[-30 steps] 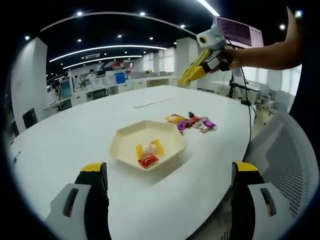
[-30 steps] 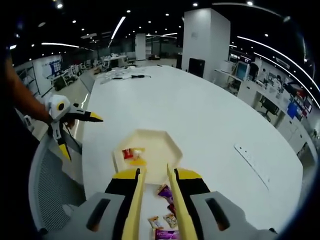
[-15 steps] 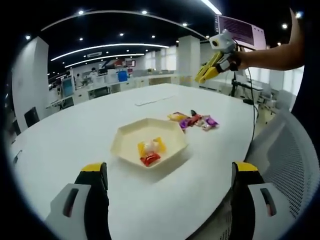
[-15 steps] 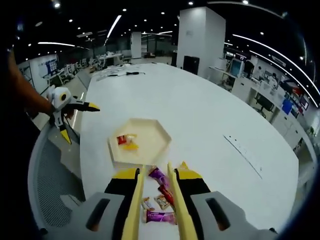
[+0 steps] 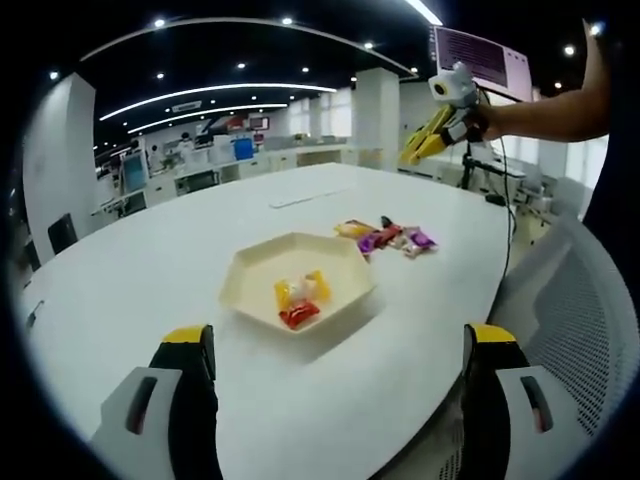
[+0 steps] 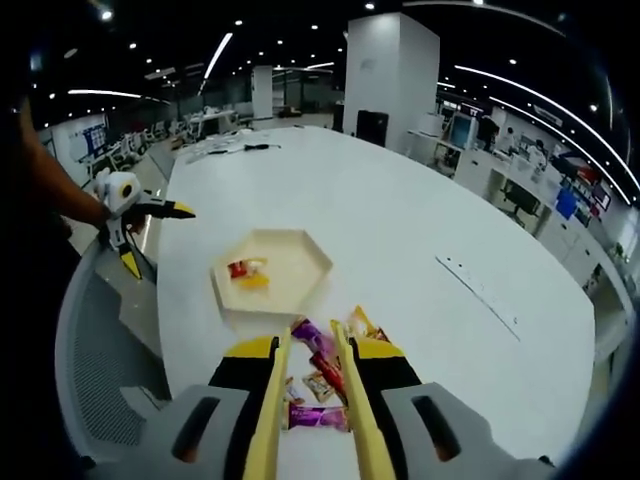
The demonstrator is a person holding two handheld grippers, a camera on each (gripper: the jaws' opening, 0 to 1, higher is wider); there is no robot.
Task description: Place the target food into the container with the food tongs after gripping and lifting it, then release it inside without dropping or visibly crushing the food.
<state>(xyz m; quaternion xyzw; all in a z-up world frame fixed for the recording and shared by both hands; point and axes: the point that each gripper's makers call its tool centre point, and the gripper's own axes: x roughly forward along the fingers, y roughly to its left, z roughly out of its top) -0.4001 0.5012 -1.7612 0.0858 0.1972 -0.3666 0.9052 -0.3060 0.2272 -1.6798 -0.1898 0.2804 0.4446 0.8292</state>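
The right hand-held gripper (image 6: 308, 400) holds a pair of yellow food tongs (image 6: 305, 385) between its jaws, the two blades running forward nearly parallel with a narrow gap and nothing between their tips. It hangs in the air over the near edge of the white surface (image 6: 420, 240), with the loose pile of wrapped snacks (image 6: 320, 375) just beneath and beyond the tong tips. Farther off lies the cream hexagonal container (image 6: 268, 272), with a red packet and a yellow one inside. In the left gripper view the left hand-held gripper (image 5: 340, 400) stands wide open and empty, its yellow-tipped jaws well apart at the near edge of the surface. The container (image 5: 297, 283) lies ahead of it, and the wrapped snacks (image 5: 385, 238) lie to its far right, close by but apart from it. The right hand-held gripper (image 5: 432, 125) appears raised at upper right in a person's hand, well above the surface. A mesh chair back (image 5: 575, 330) stands at the right.
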